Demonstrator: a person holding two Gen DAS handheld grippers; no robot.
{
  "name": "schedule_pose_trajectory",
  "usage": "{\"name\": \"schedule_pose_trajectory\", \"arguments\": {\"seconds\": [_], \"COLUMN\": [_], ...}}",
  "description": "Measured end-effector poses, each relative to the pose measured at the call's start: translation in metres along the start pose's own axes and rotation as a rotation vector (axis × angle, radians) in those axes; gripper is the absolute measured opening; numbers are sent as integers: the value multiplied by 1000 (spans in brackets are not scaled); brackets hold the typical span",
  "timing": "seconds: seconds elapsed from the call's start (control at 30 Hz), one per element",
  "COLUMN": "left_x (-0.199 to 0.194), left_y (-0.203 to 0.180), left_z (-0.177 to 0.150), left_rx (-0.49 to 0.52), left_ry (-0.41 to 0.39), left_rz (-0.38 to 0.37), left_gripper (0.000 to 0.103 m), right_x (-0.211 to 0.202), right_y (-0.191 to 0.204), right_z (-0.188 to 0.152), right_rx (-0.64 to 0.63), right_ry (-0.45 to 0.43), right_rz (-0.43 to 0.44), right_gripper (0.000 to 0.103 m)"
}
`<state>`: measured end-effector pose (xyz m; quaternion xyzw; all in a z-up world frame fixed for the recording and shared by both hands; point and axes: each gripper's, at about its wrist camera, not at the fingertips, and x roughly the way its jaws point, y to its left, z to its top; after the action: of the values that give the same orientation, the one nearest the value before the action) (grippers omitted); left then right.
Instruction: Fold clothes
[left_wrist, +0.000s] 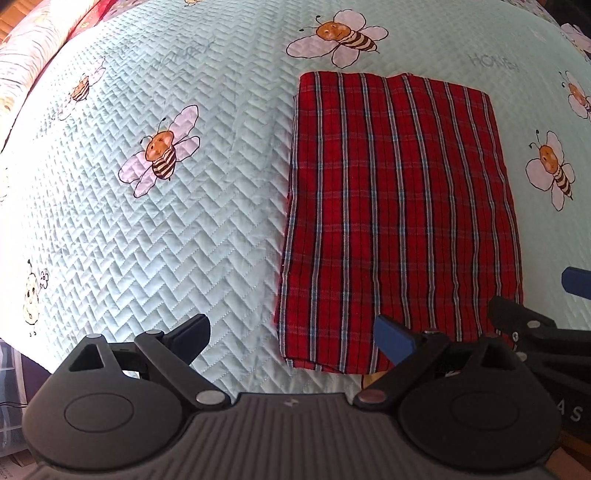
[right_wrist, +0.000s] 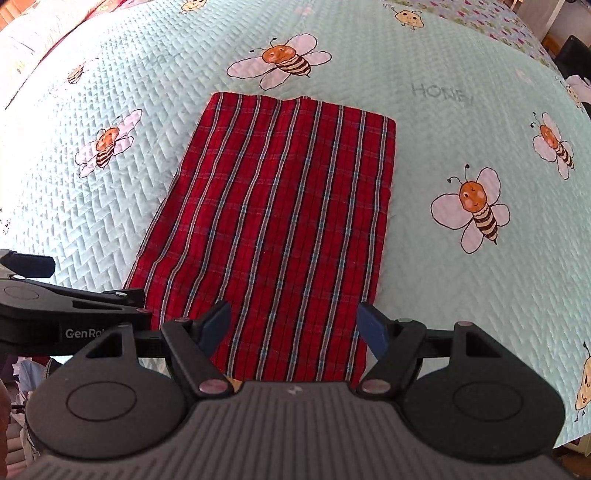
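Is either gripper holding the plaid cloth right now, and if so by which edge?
Nothing is held. The left gripper and right gripper are both open at the near edge of the folded red plaid cloth, which lies flat on the quilt.

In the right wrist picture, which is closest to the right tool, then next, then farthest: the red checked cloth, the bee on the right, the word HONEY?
1. Red checked cloth, its near edge between the right tool's fingers.
2. Bee, off to the right.
3. Word HONEY, beyond the cloth's far right corner.

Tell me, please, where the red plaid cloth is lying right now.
The folded red plaid cloth lies flat on the bee-print quilt, just ahead of the open right gripper and right of the open left gripper.
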<state>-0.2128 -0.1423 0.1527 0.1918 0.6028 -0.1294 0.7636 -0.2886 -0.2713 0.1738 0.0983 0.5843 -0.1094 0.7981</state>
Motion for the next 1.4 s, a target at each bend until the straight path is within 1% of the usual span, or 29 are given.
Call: {"name": "schedule_pose_trajectory", "arguments": {"seconds": [0.2, 0.27, 0.33, 0.4, 0.43, 0.47, 0.53, 0.57, 0.6, 0.67, 0.7, 0.73, 0.77, 0.8, 0.87, 0.93, 1.0, 1.1, 1.2, 1.3, 1.4], "left_x": [-1, -3, -7, -12, -15, -17, -22, -23, -21, -13, -5, 5, 15, 24, 33, 40, 50, 63, 77, 89, 99], "left_y": [1, 2, 3, 2, 2, 2, 2, 2, 1, -3, -6, -6, -4, -2, 7, 14, 16, 16, 17, 18, 20], "left_z": [-9, -12, -15, -21, -26, -32, -51, -61, -73, -98, -111, -120, -128, -135, -143, -151, -159, -171, -179, -186, -192], "left_rx": [-9, -16, -12, 19, 44, 74, 147, 193, 247, 372, 439, 488, 529, 550, 557, 580, 644, 729, 780, 842, 937], "left_ry": [-13, -26, -57, -121, -167, -222, -356, -427, -495, -620, -668, -695, -713, -721, -726, -751, -777, -802, -828, -839, -888], "left_rz": [-1, -10, -25, -50, -69, -92, -111, -99, -62, 44, 113, 172, 225, 252, 254, 274, 335, 398, 439, 443, 433], "left_gripper": [98, 98, 98, 98, 98, 98, 98, 98, 98, 98, 98, 98, 98, 98, 98, 98, 98, 98, 98, 98, 98], "right_x": [0, -3, -7, -11, -13, -15, -20, -24, -30, -40, -44, -44, -40, -34, -18, -10, -5, 3, 19, 45, 64], "right_y": [1, 1, 0, -3, -6, -10, -19, -24, -29, -40, -46, -49, -51, -54, -59, -67, -73, -66, -51, -31, -16], "right_z": [-7, -8, -11, -15, -19, -24, -36, -45, -58, -85, -104, -121, -136, -150, -169, -185, -199, -209, -216, -229, -241], "right_rx": [1, -3, -7, -9, -14, -21, -34, -46, -66, -130, -182, -237, -305, -360, -383, -389, -407, -465, -605, -792, -919], "right_ry": [4, -4, -16, -37, -54, -80, -137, -192, -268, -435, -545, -624, -664, -691, -670, -675, -692, -707, -747, -750, -733], "right_rz": [5, 6, 15, 35, 52, 69, 100, 100, 91, 65, 37, 1, -31, -68, -155, -152, -146, -207, -286, -382, -396], "right_gripper": [75, 75, 75, 75, 75, 75, 75, 75, 75, 75, 75, 75, 75, 75, 75, 75, 75, 75, 74, 74, 74]}}
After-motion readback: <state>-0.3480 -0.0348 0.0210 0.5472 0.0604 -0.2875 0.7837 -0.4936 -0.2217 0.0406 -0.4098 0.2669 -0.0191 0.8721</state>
